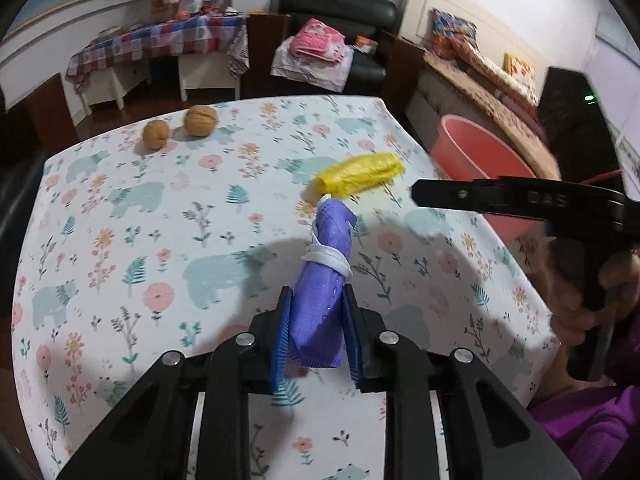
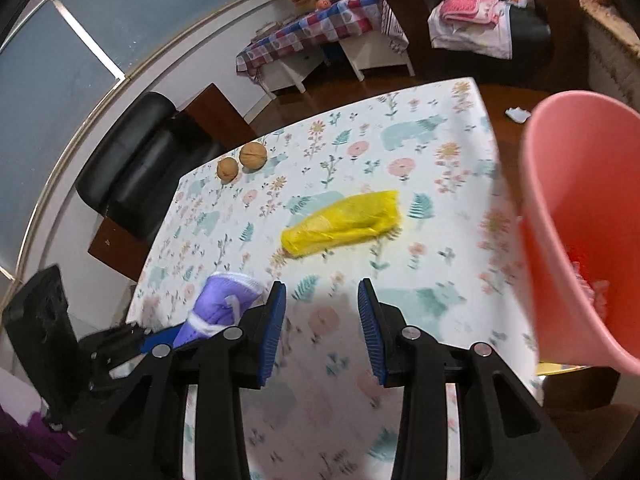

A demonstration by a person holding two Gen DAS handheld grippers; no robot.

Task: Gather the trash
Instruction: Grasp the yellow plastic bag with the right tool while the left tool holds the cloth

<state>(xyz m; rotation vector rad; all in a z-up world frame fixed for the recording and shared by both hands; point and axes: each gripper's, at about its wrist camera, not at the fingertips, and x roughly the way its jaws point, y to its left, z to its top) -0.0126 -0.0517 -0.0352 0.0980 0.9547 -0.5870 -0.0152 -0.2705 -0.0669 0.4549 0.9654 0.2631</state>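
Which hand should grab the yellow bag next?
Probably the right. Its tongs are open and empty, aimed at the yellow bag. The left tongs already clamp the purple roll.

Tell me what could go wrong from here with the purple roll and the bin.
1. The left tool pinches only one end of the purple roll; it could slip or swing loose before reaching the pink bin.
2. The right tool is open over the table, close to the left; the two could collide while it goes for the yellow bag.
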